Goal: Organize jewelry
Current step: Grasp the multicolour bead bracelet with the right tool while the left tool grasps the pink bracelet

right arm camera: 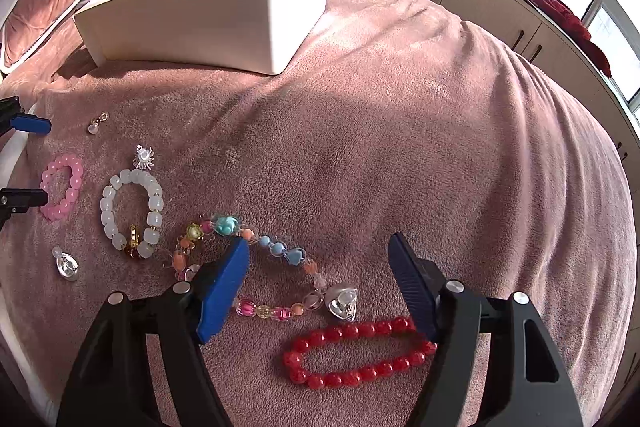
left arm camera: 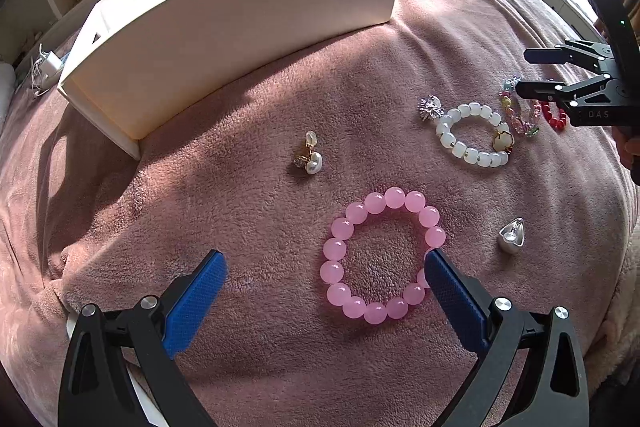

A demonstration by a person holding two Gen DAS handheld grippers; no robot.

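Jewelry lies spread on a bed covered by a pink blanket point(right arm camera: 400, 147), with a white box point(left arm camera: 248, 39) standing toward the blanket's far side.

The left tool point(left arm camera: 326, 267) is spread wide and holds nothing. Its right finger lies over the right side of the pink bracelet point(left arm camera: 380, 255); whether it touches the beads cannot be told. Its left finger sits over bare blanket, apart from the bracelet. A pearl earring point(left arm camera: 309, 155) lies between the bracelet and the box. A silver heart point(left arm camera: 511, 235) lies just right of the pink bracelet.

Farther right, the white bracelet point(left arm camera: 474, 135) lies flat, with a silver sunburst charm point(left arm camera: 431, 108) touching its far left edge.

The right tool point(right arm camera: 318, 255) is also wide open and empty, poised low over two pieces. Its left finger overlaps the multicolor bracelet point(right arm camera: 280, 255), and its right finger overlaps the right end of the red bracelet point(right arm camera: 356, 353). A second silver heart point(right arm camera: 341, 301) lies between those two bracelets, beside the multicolor one.
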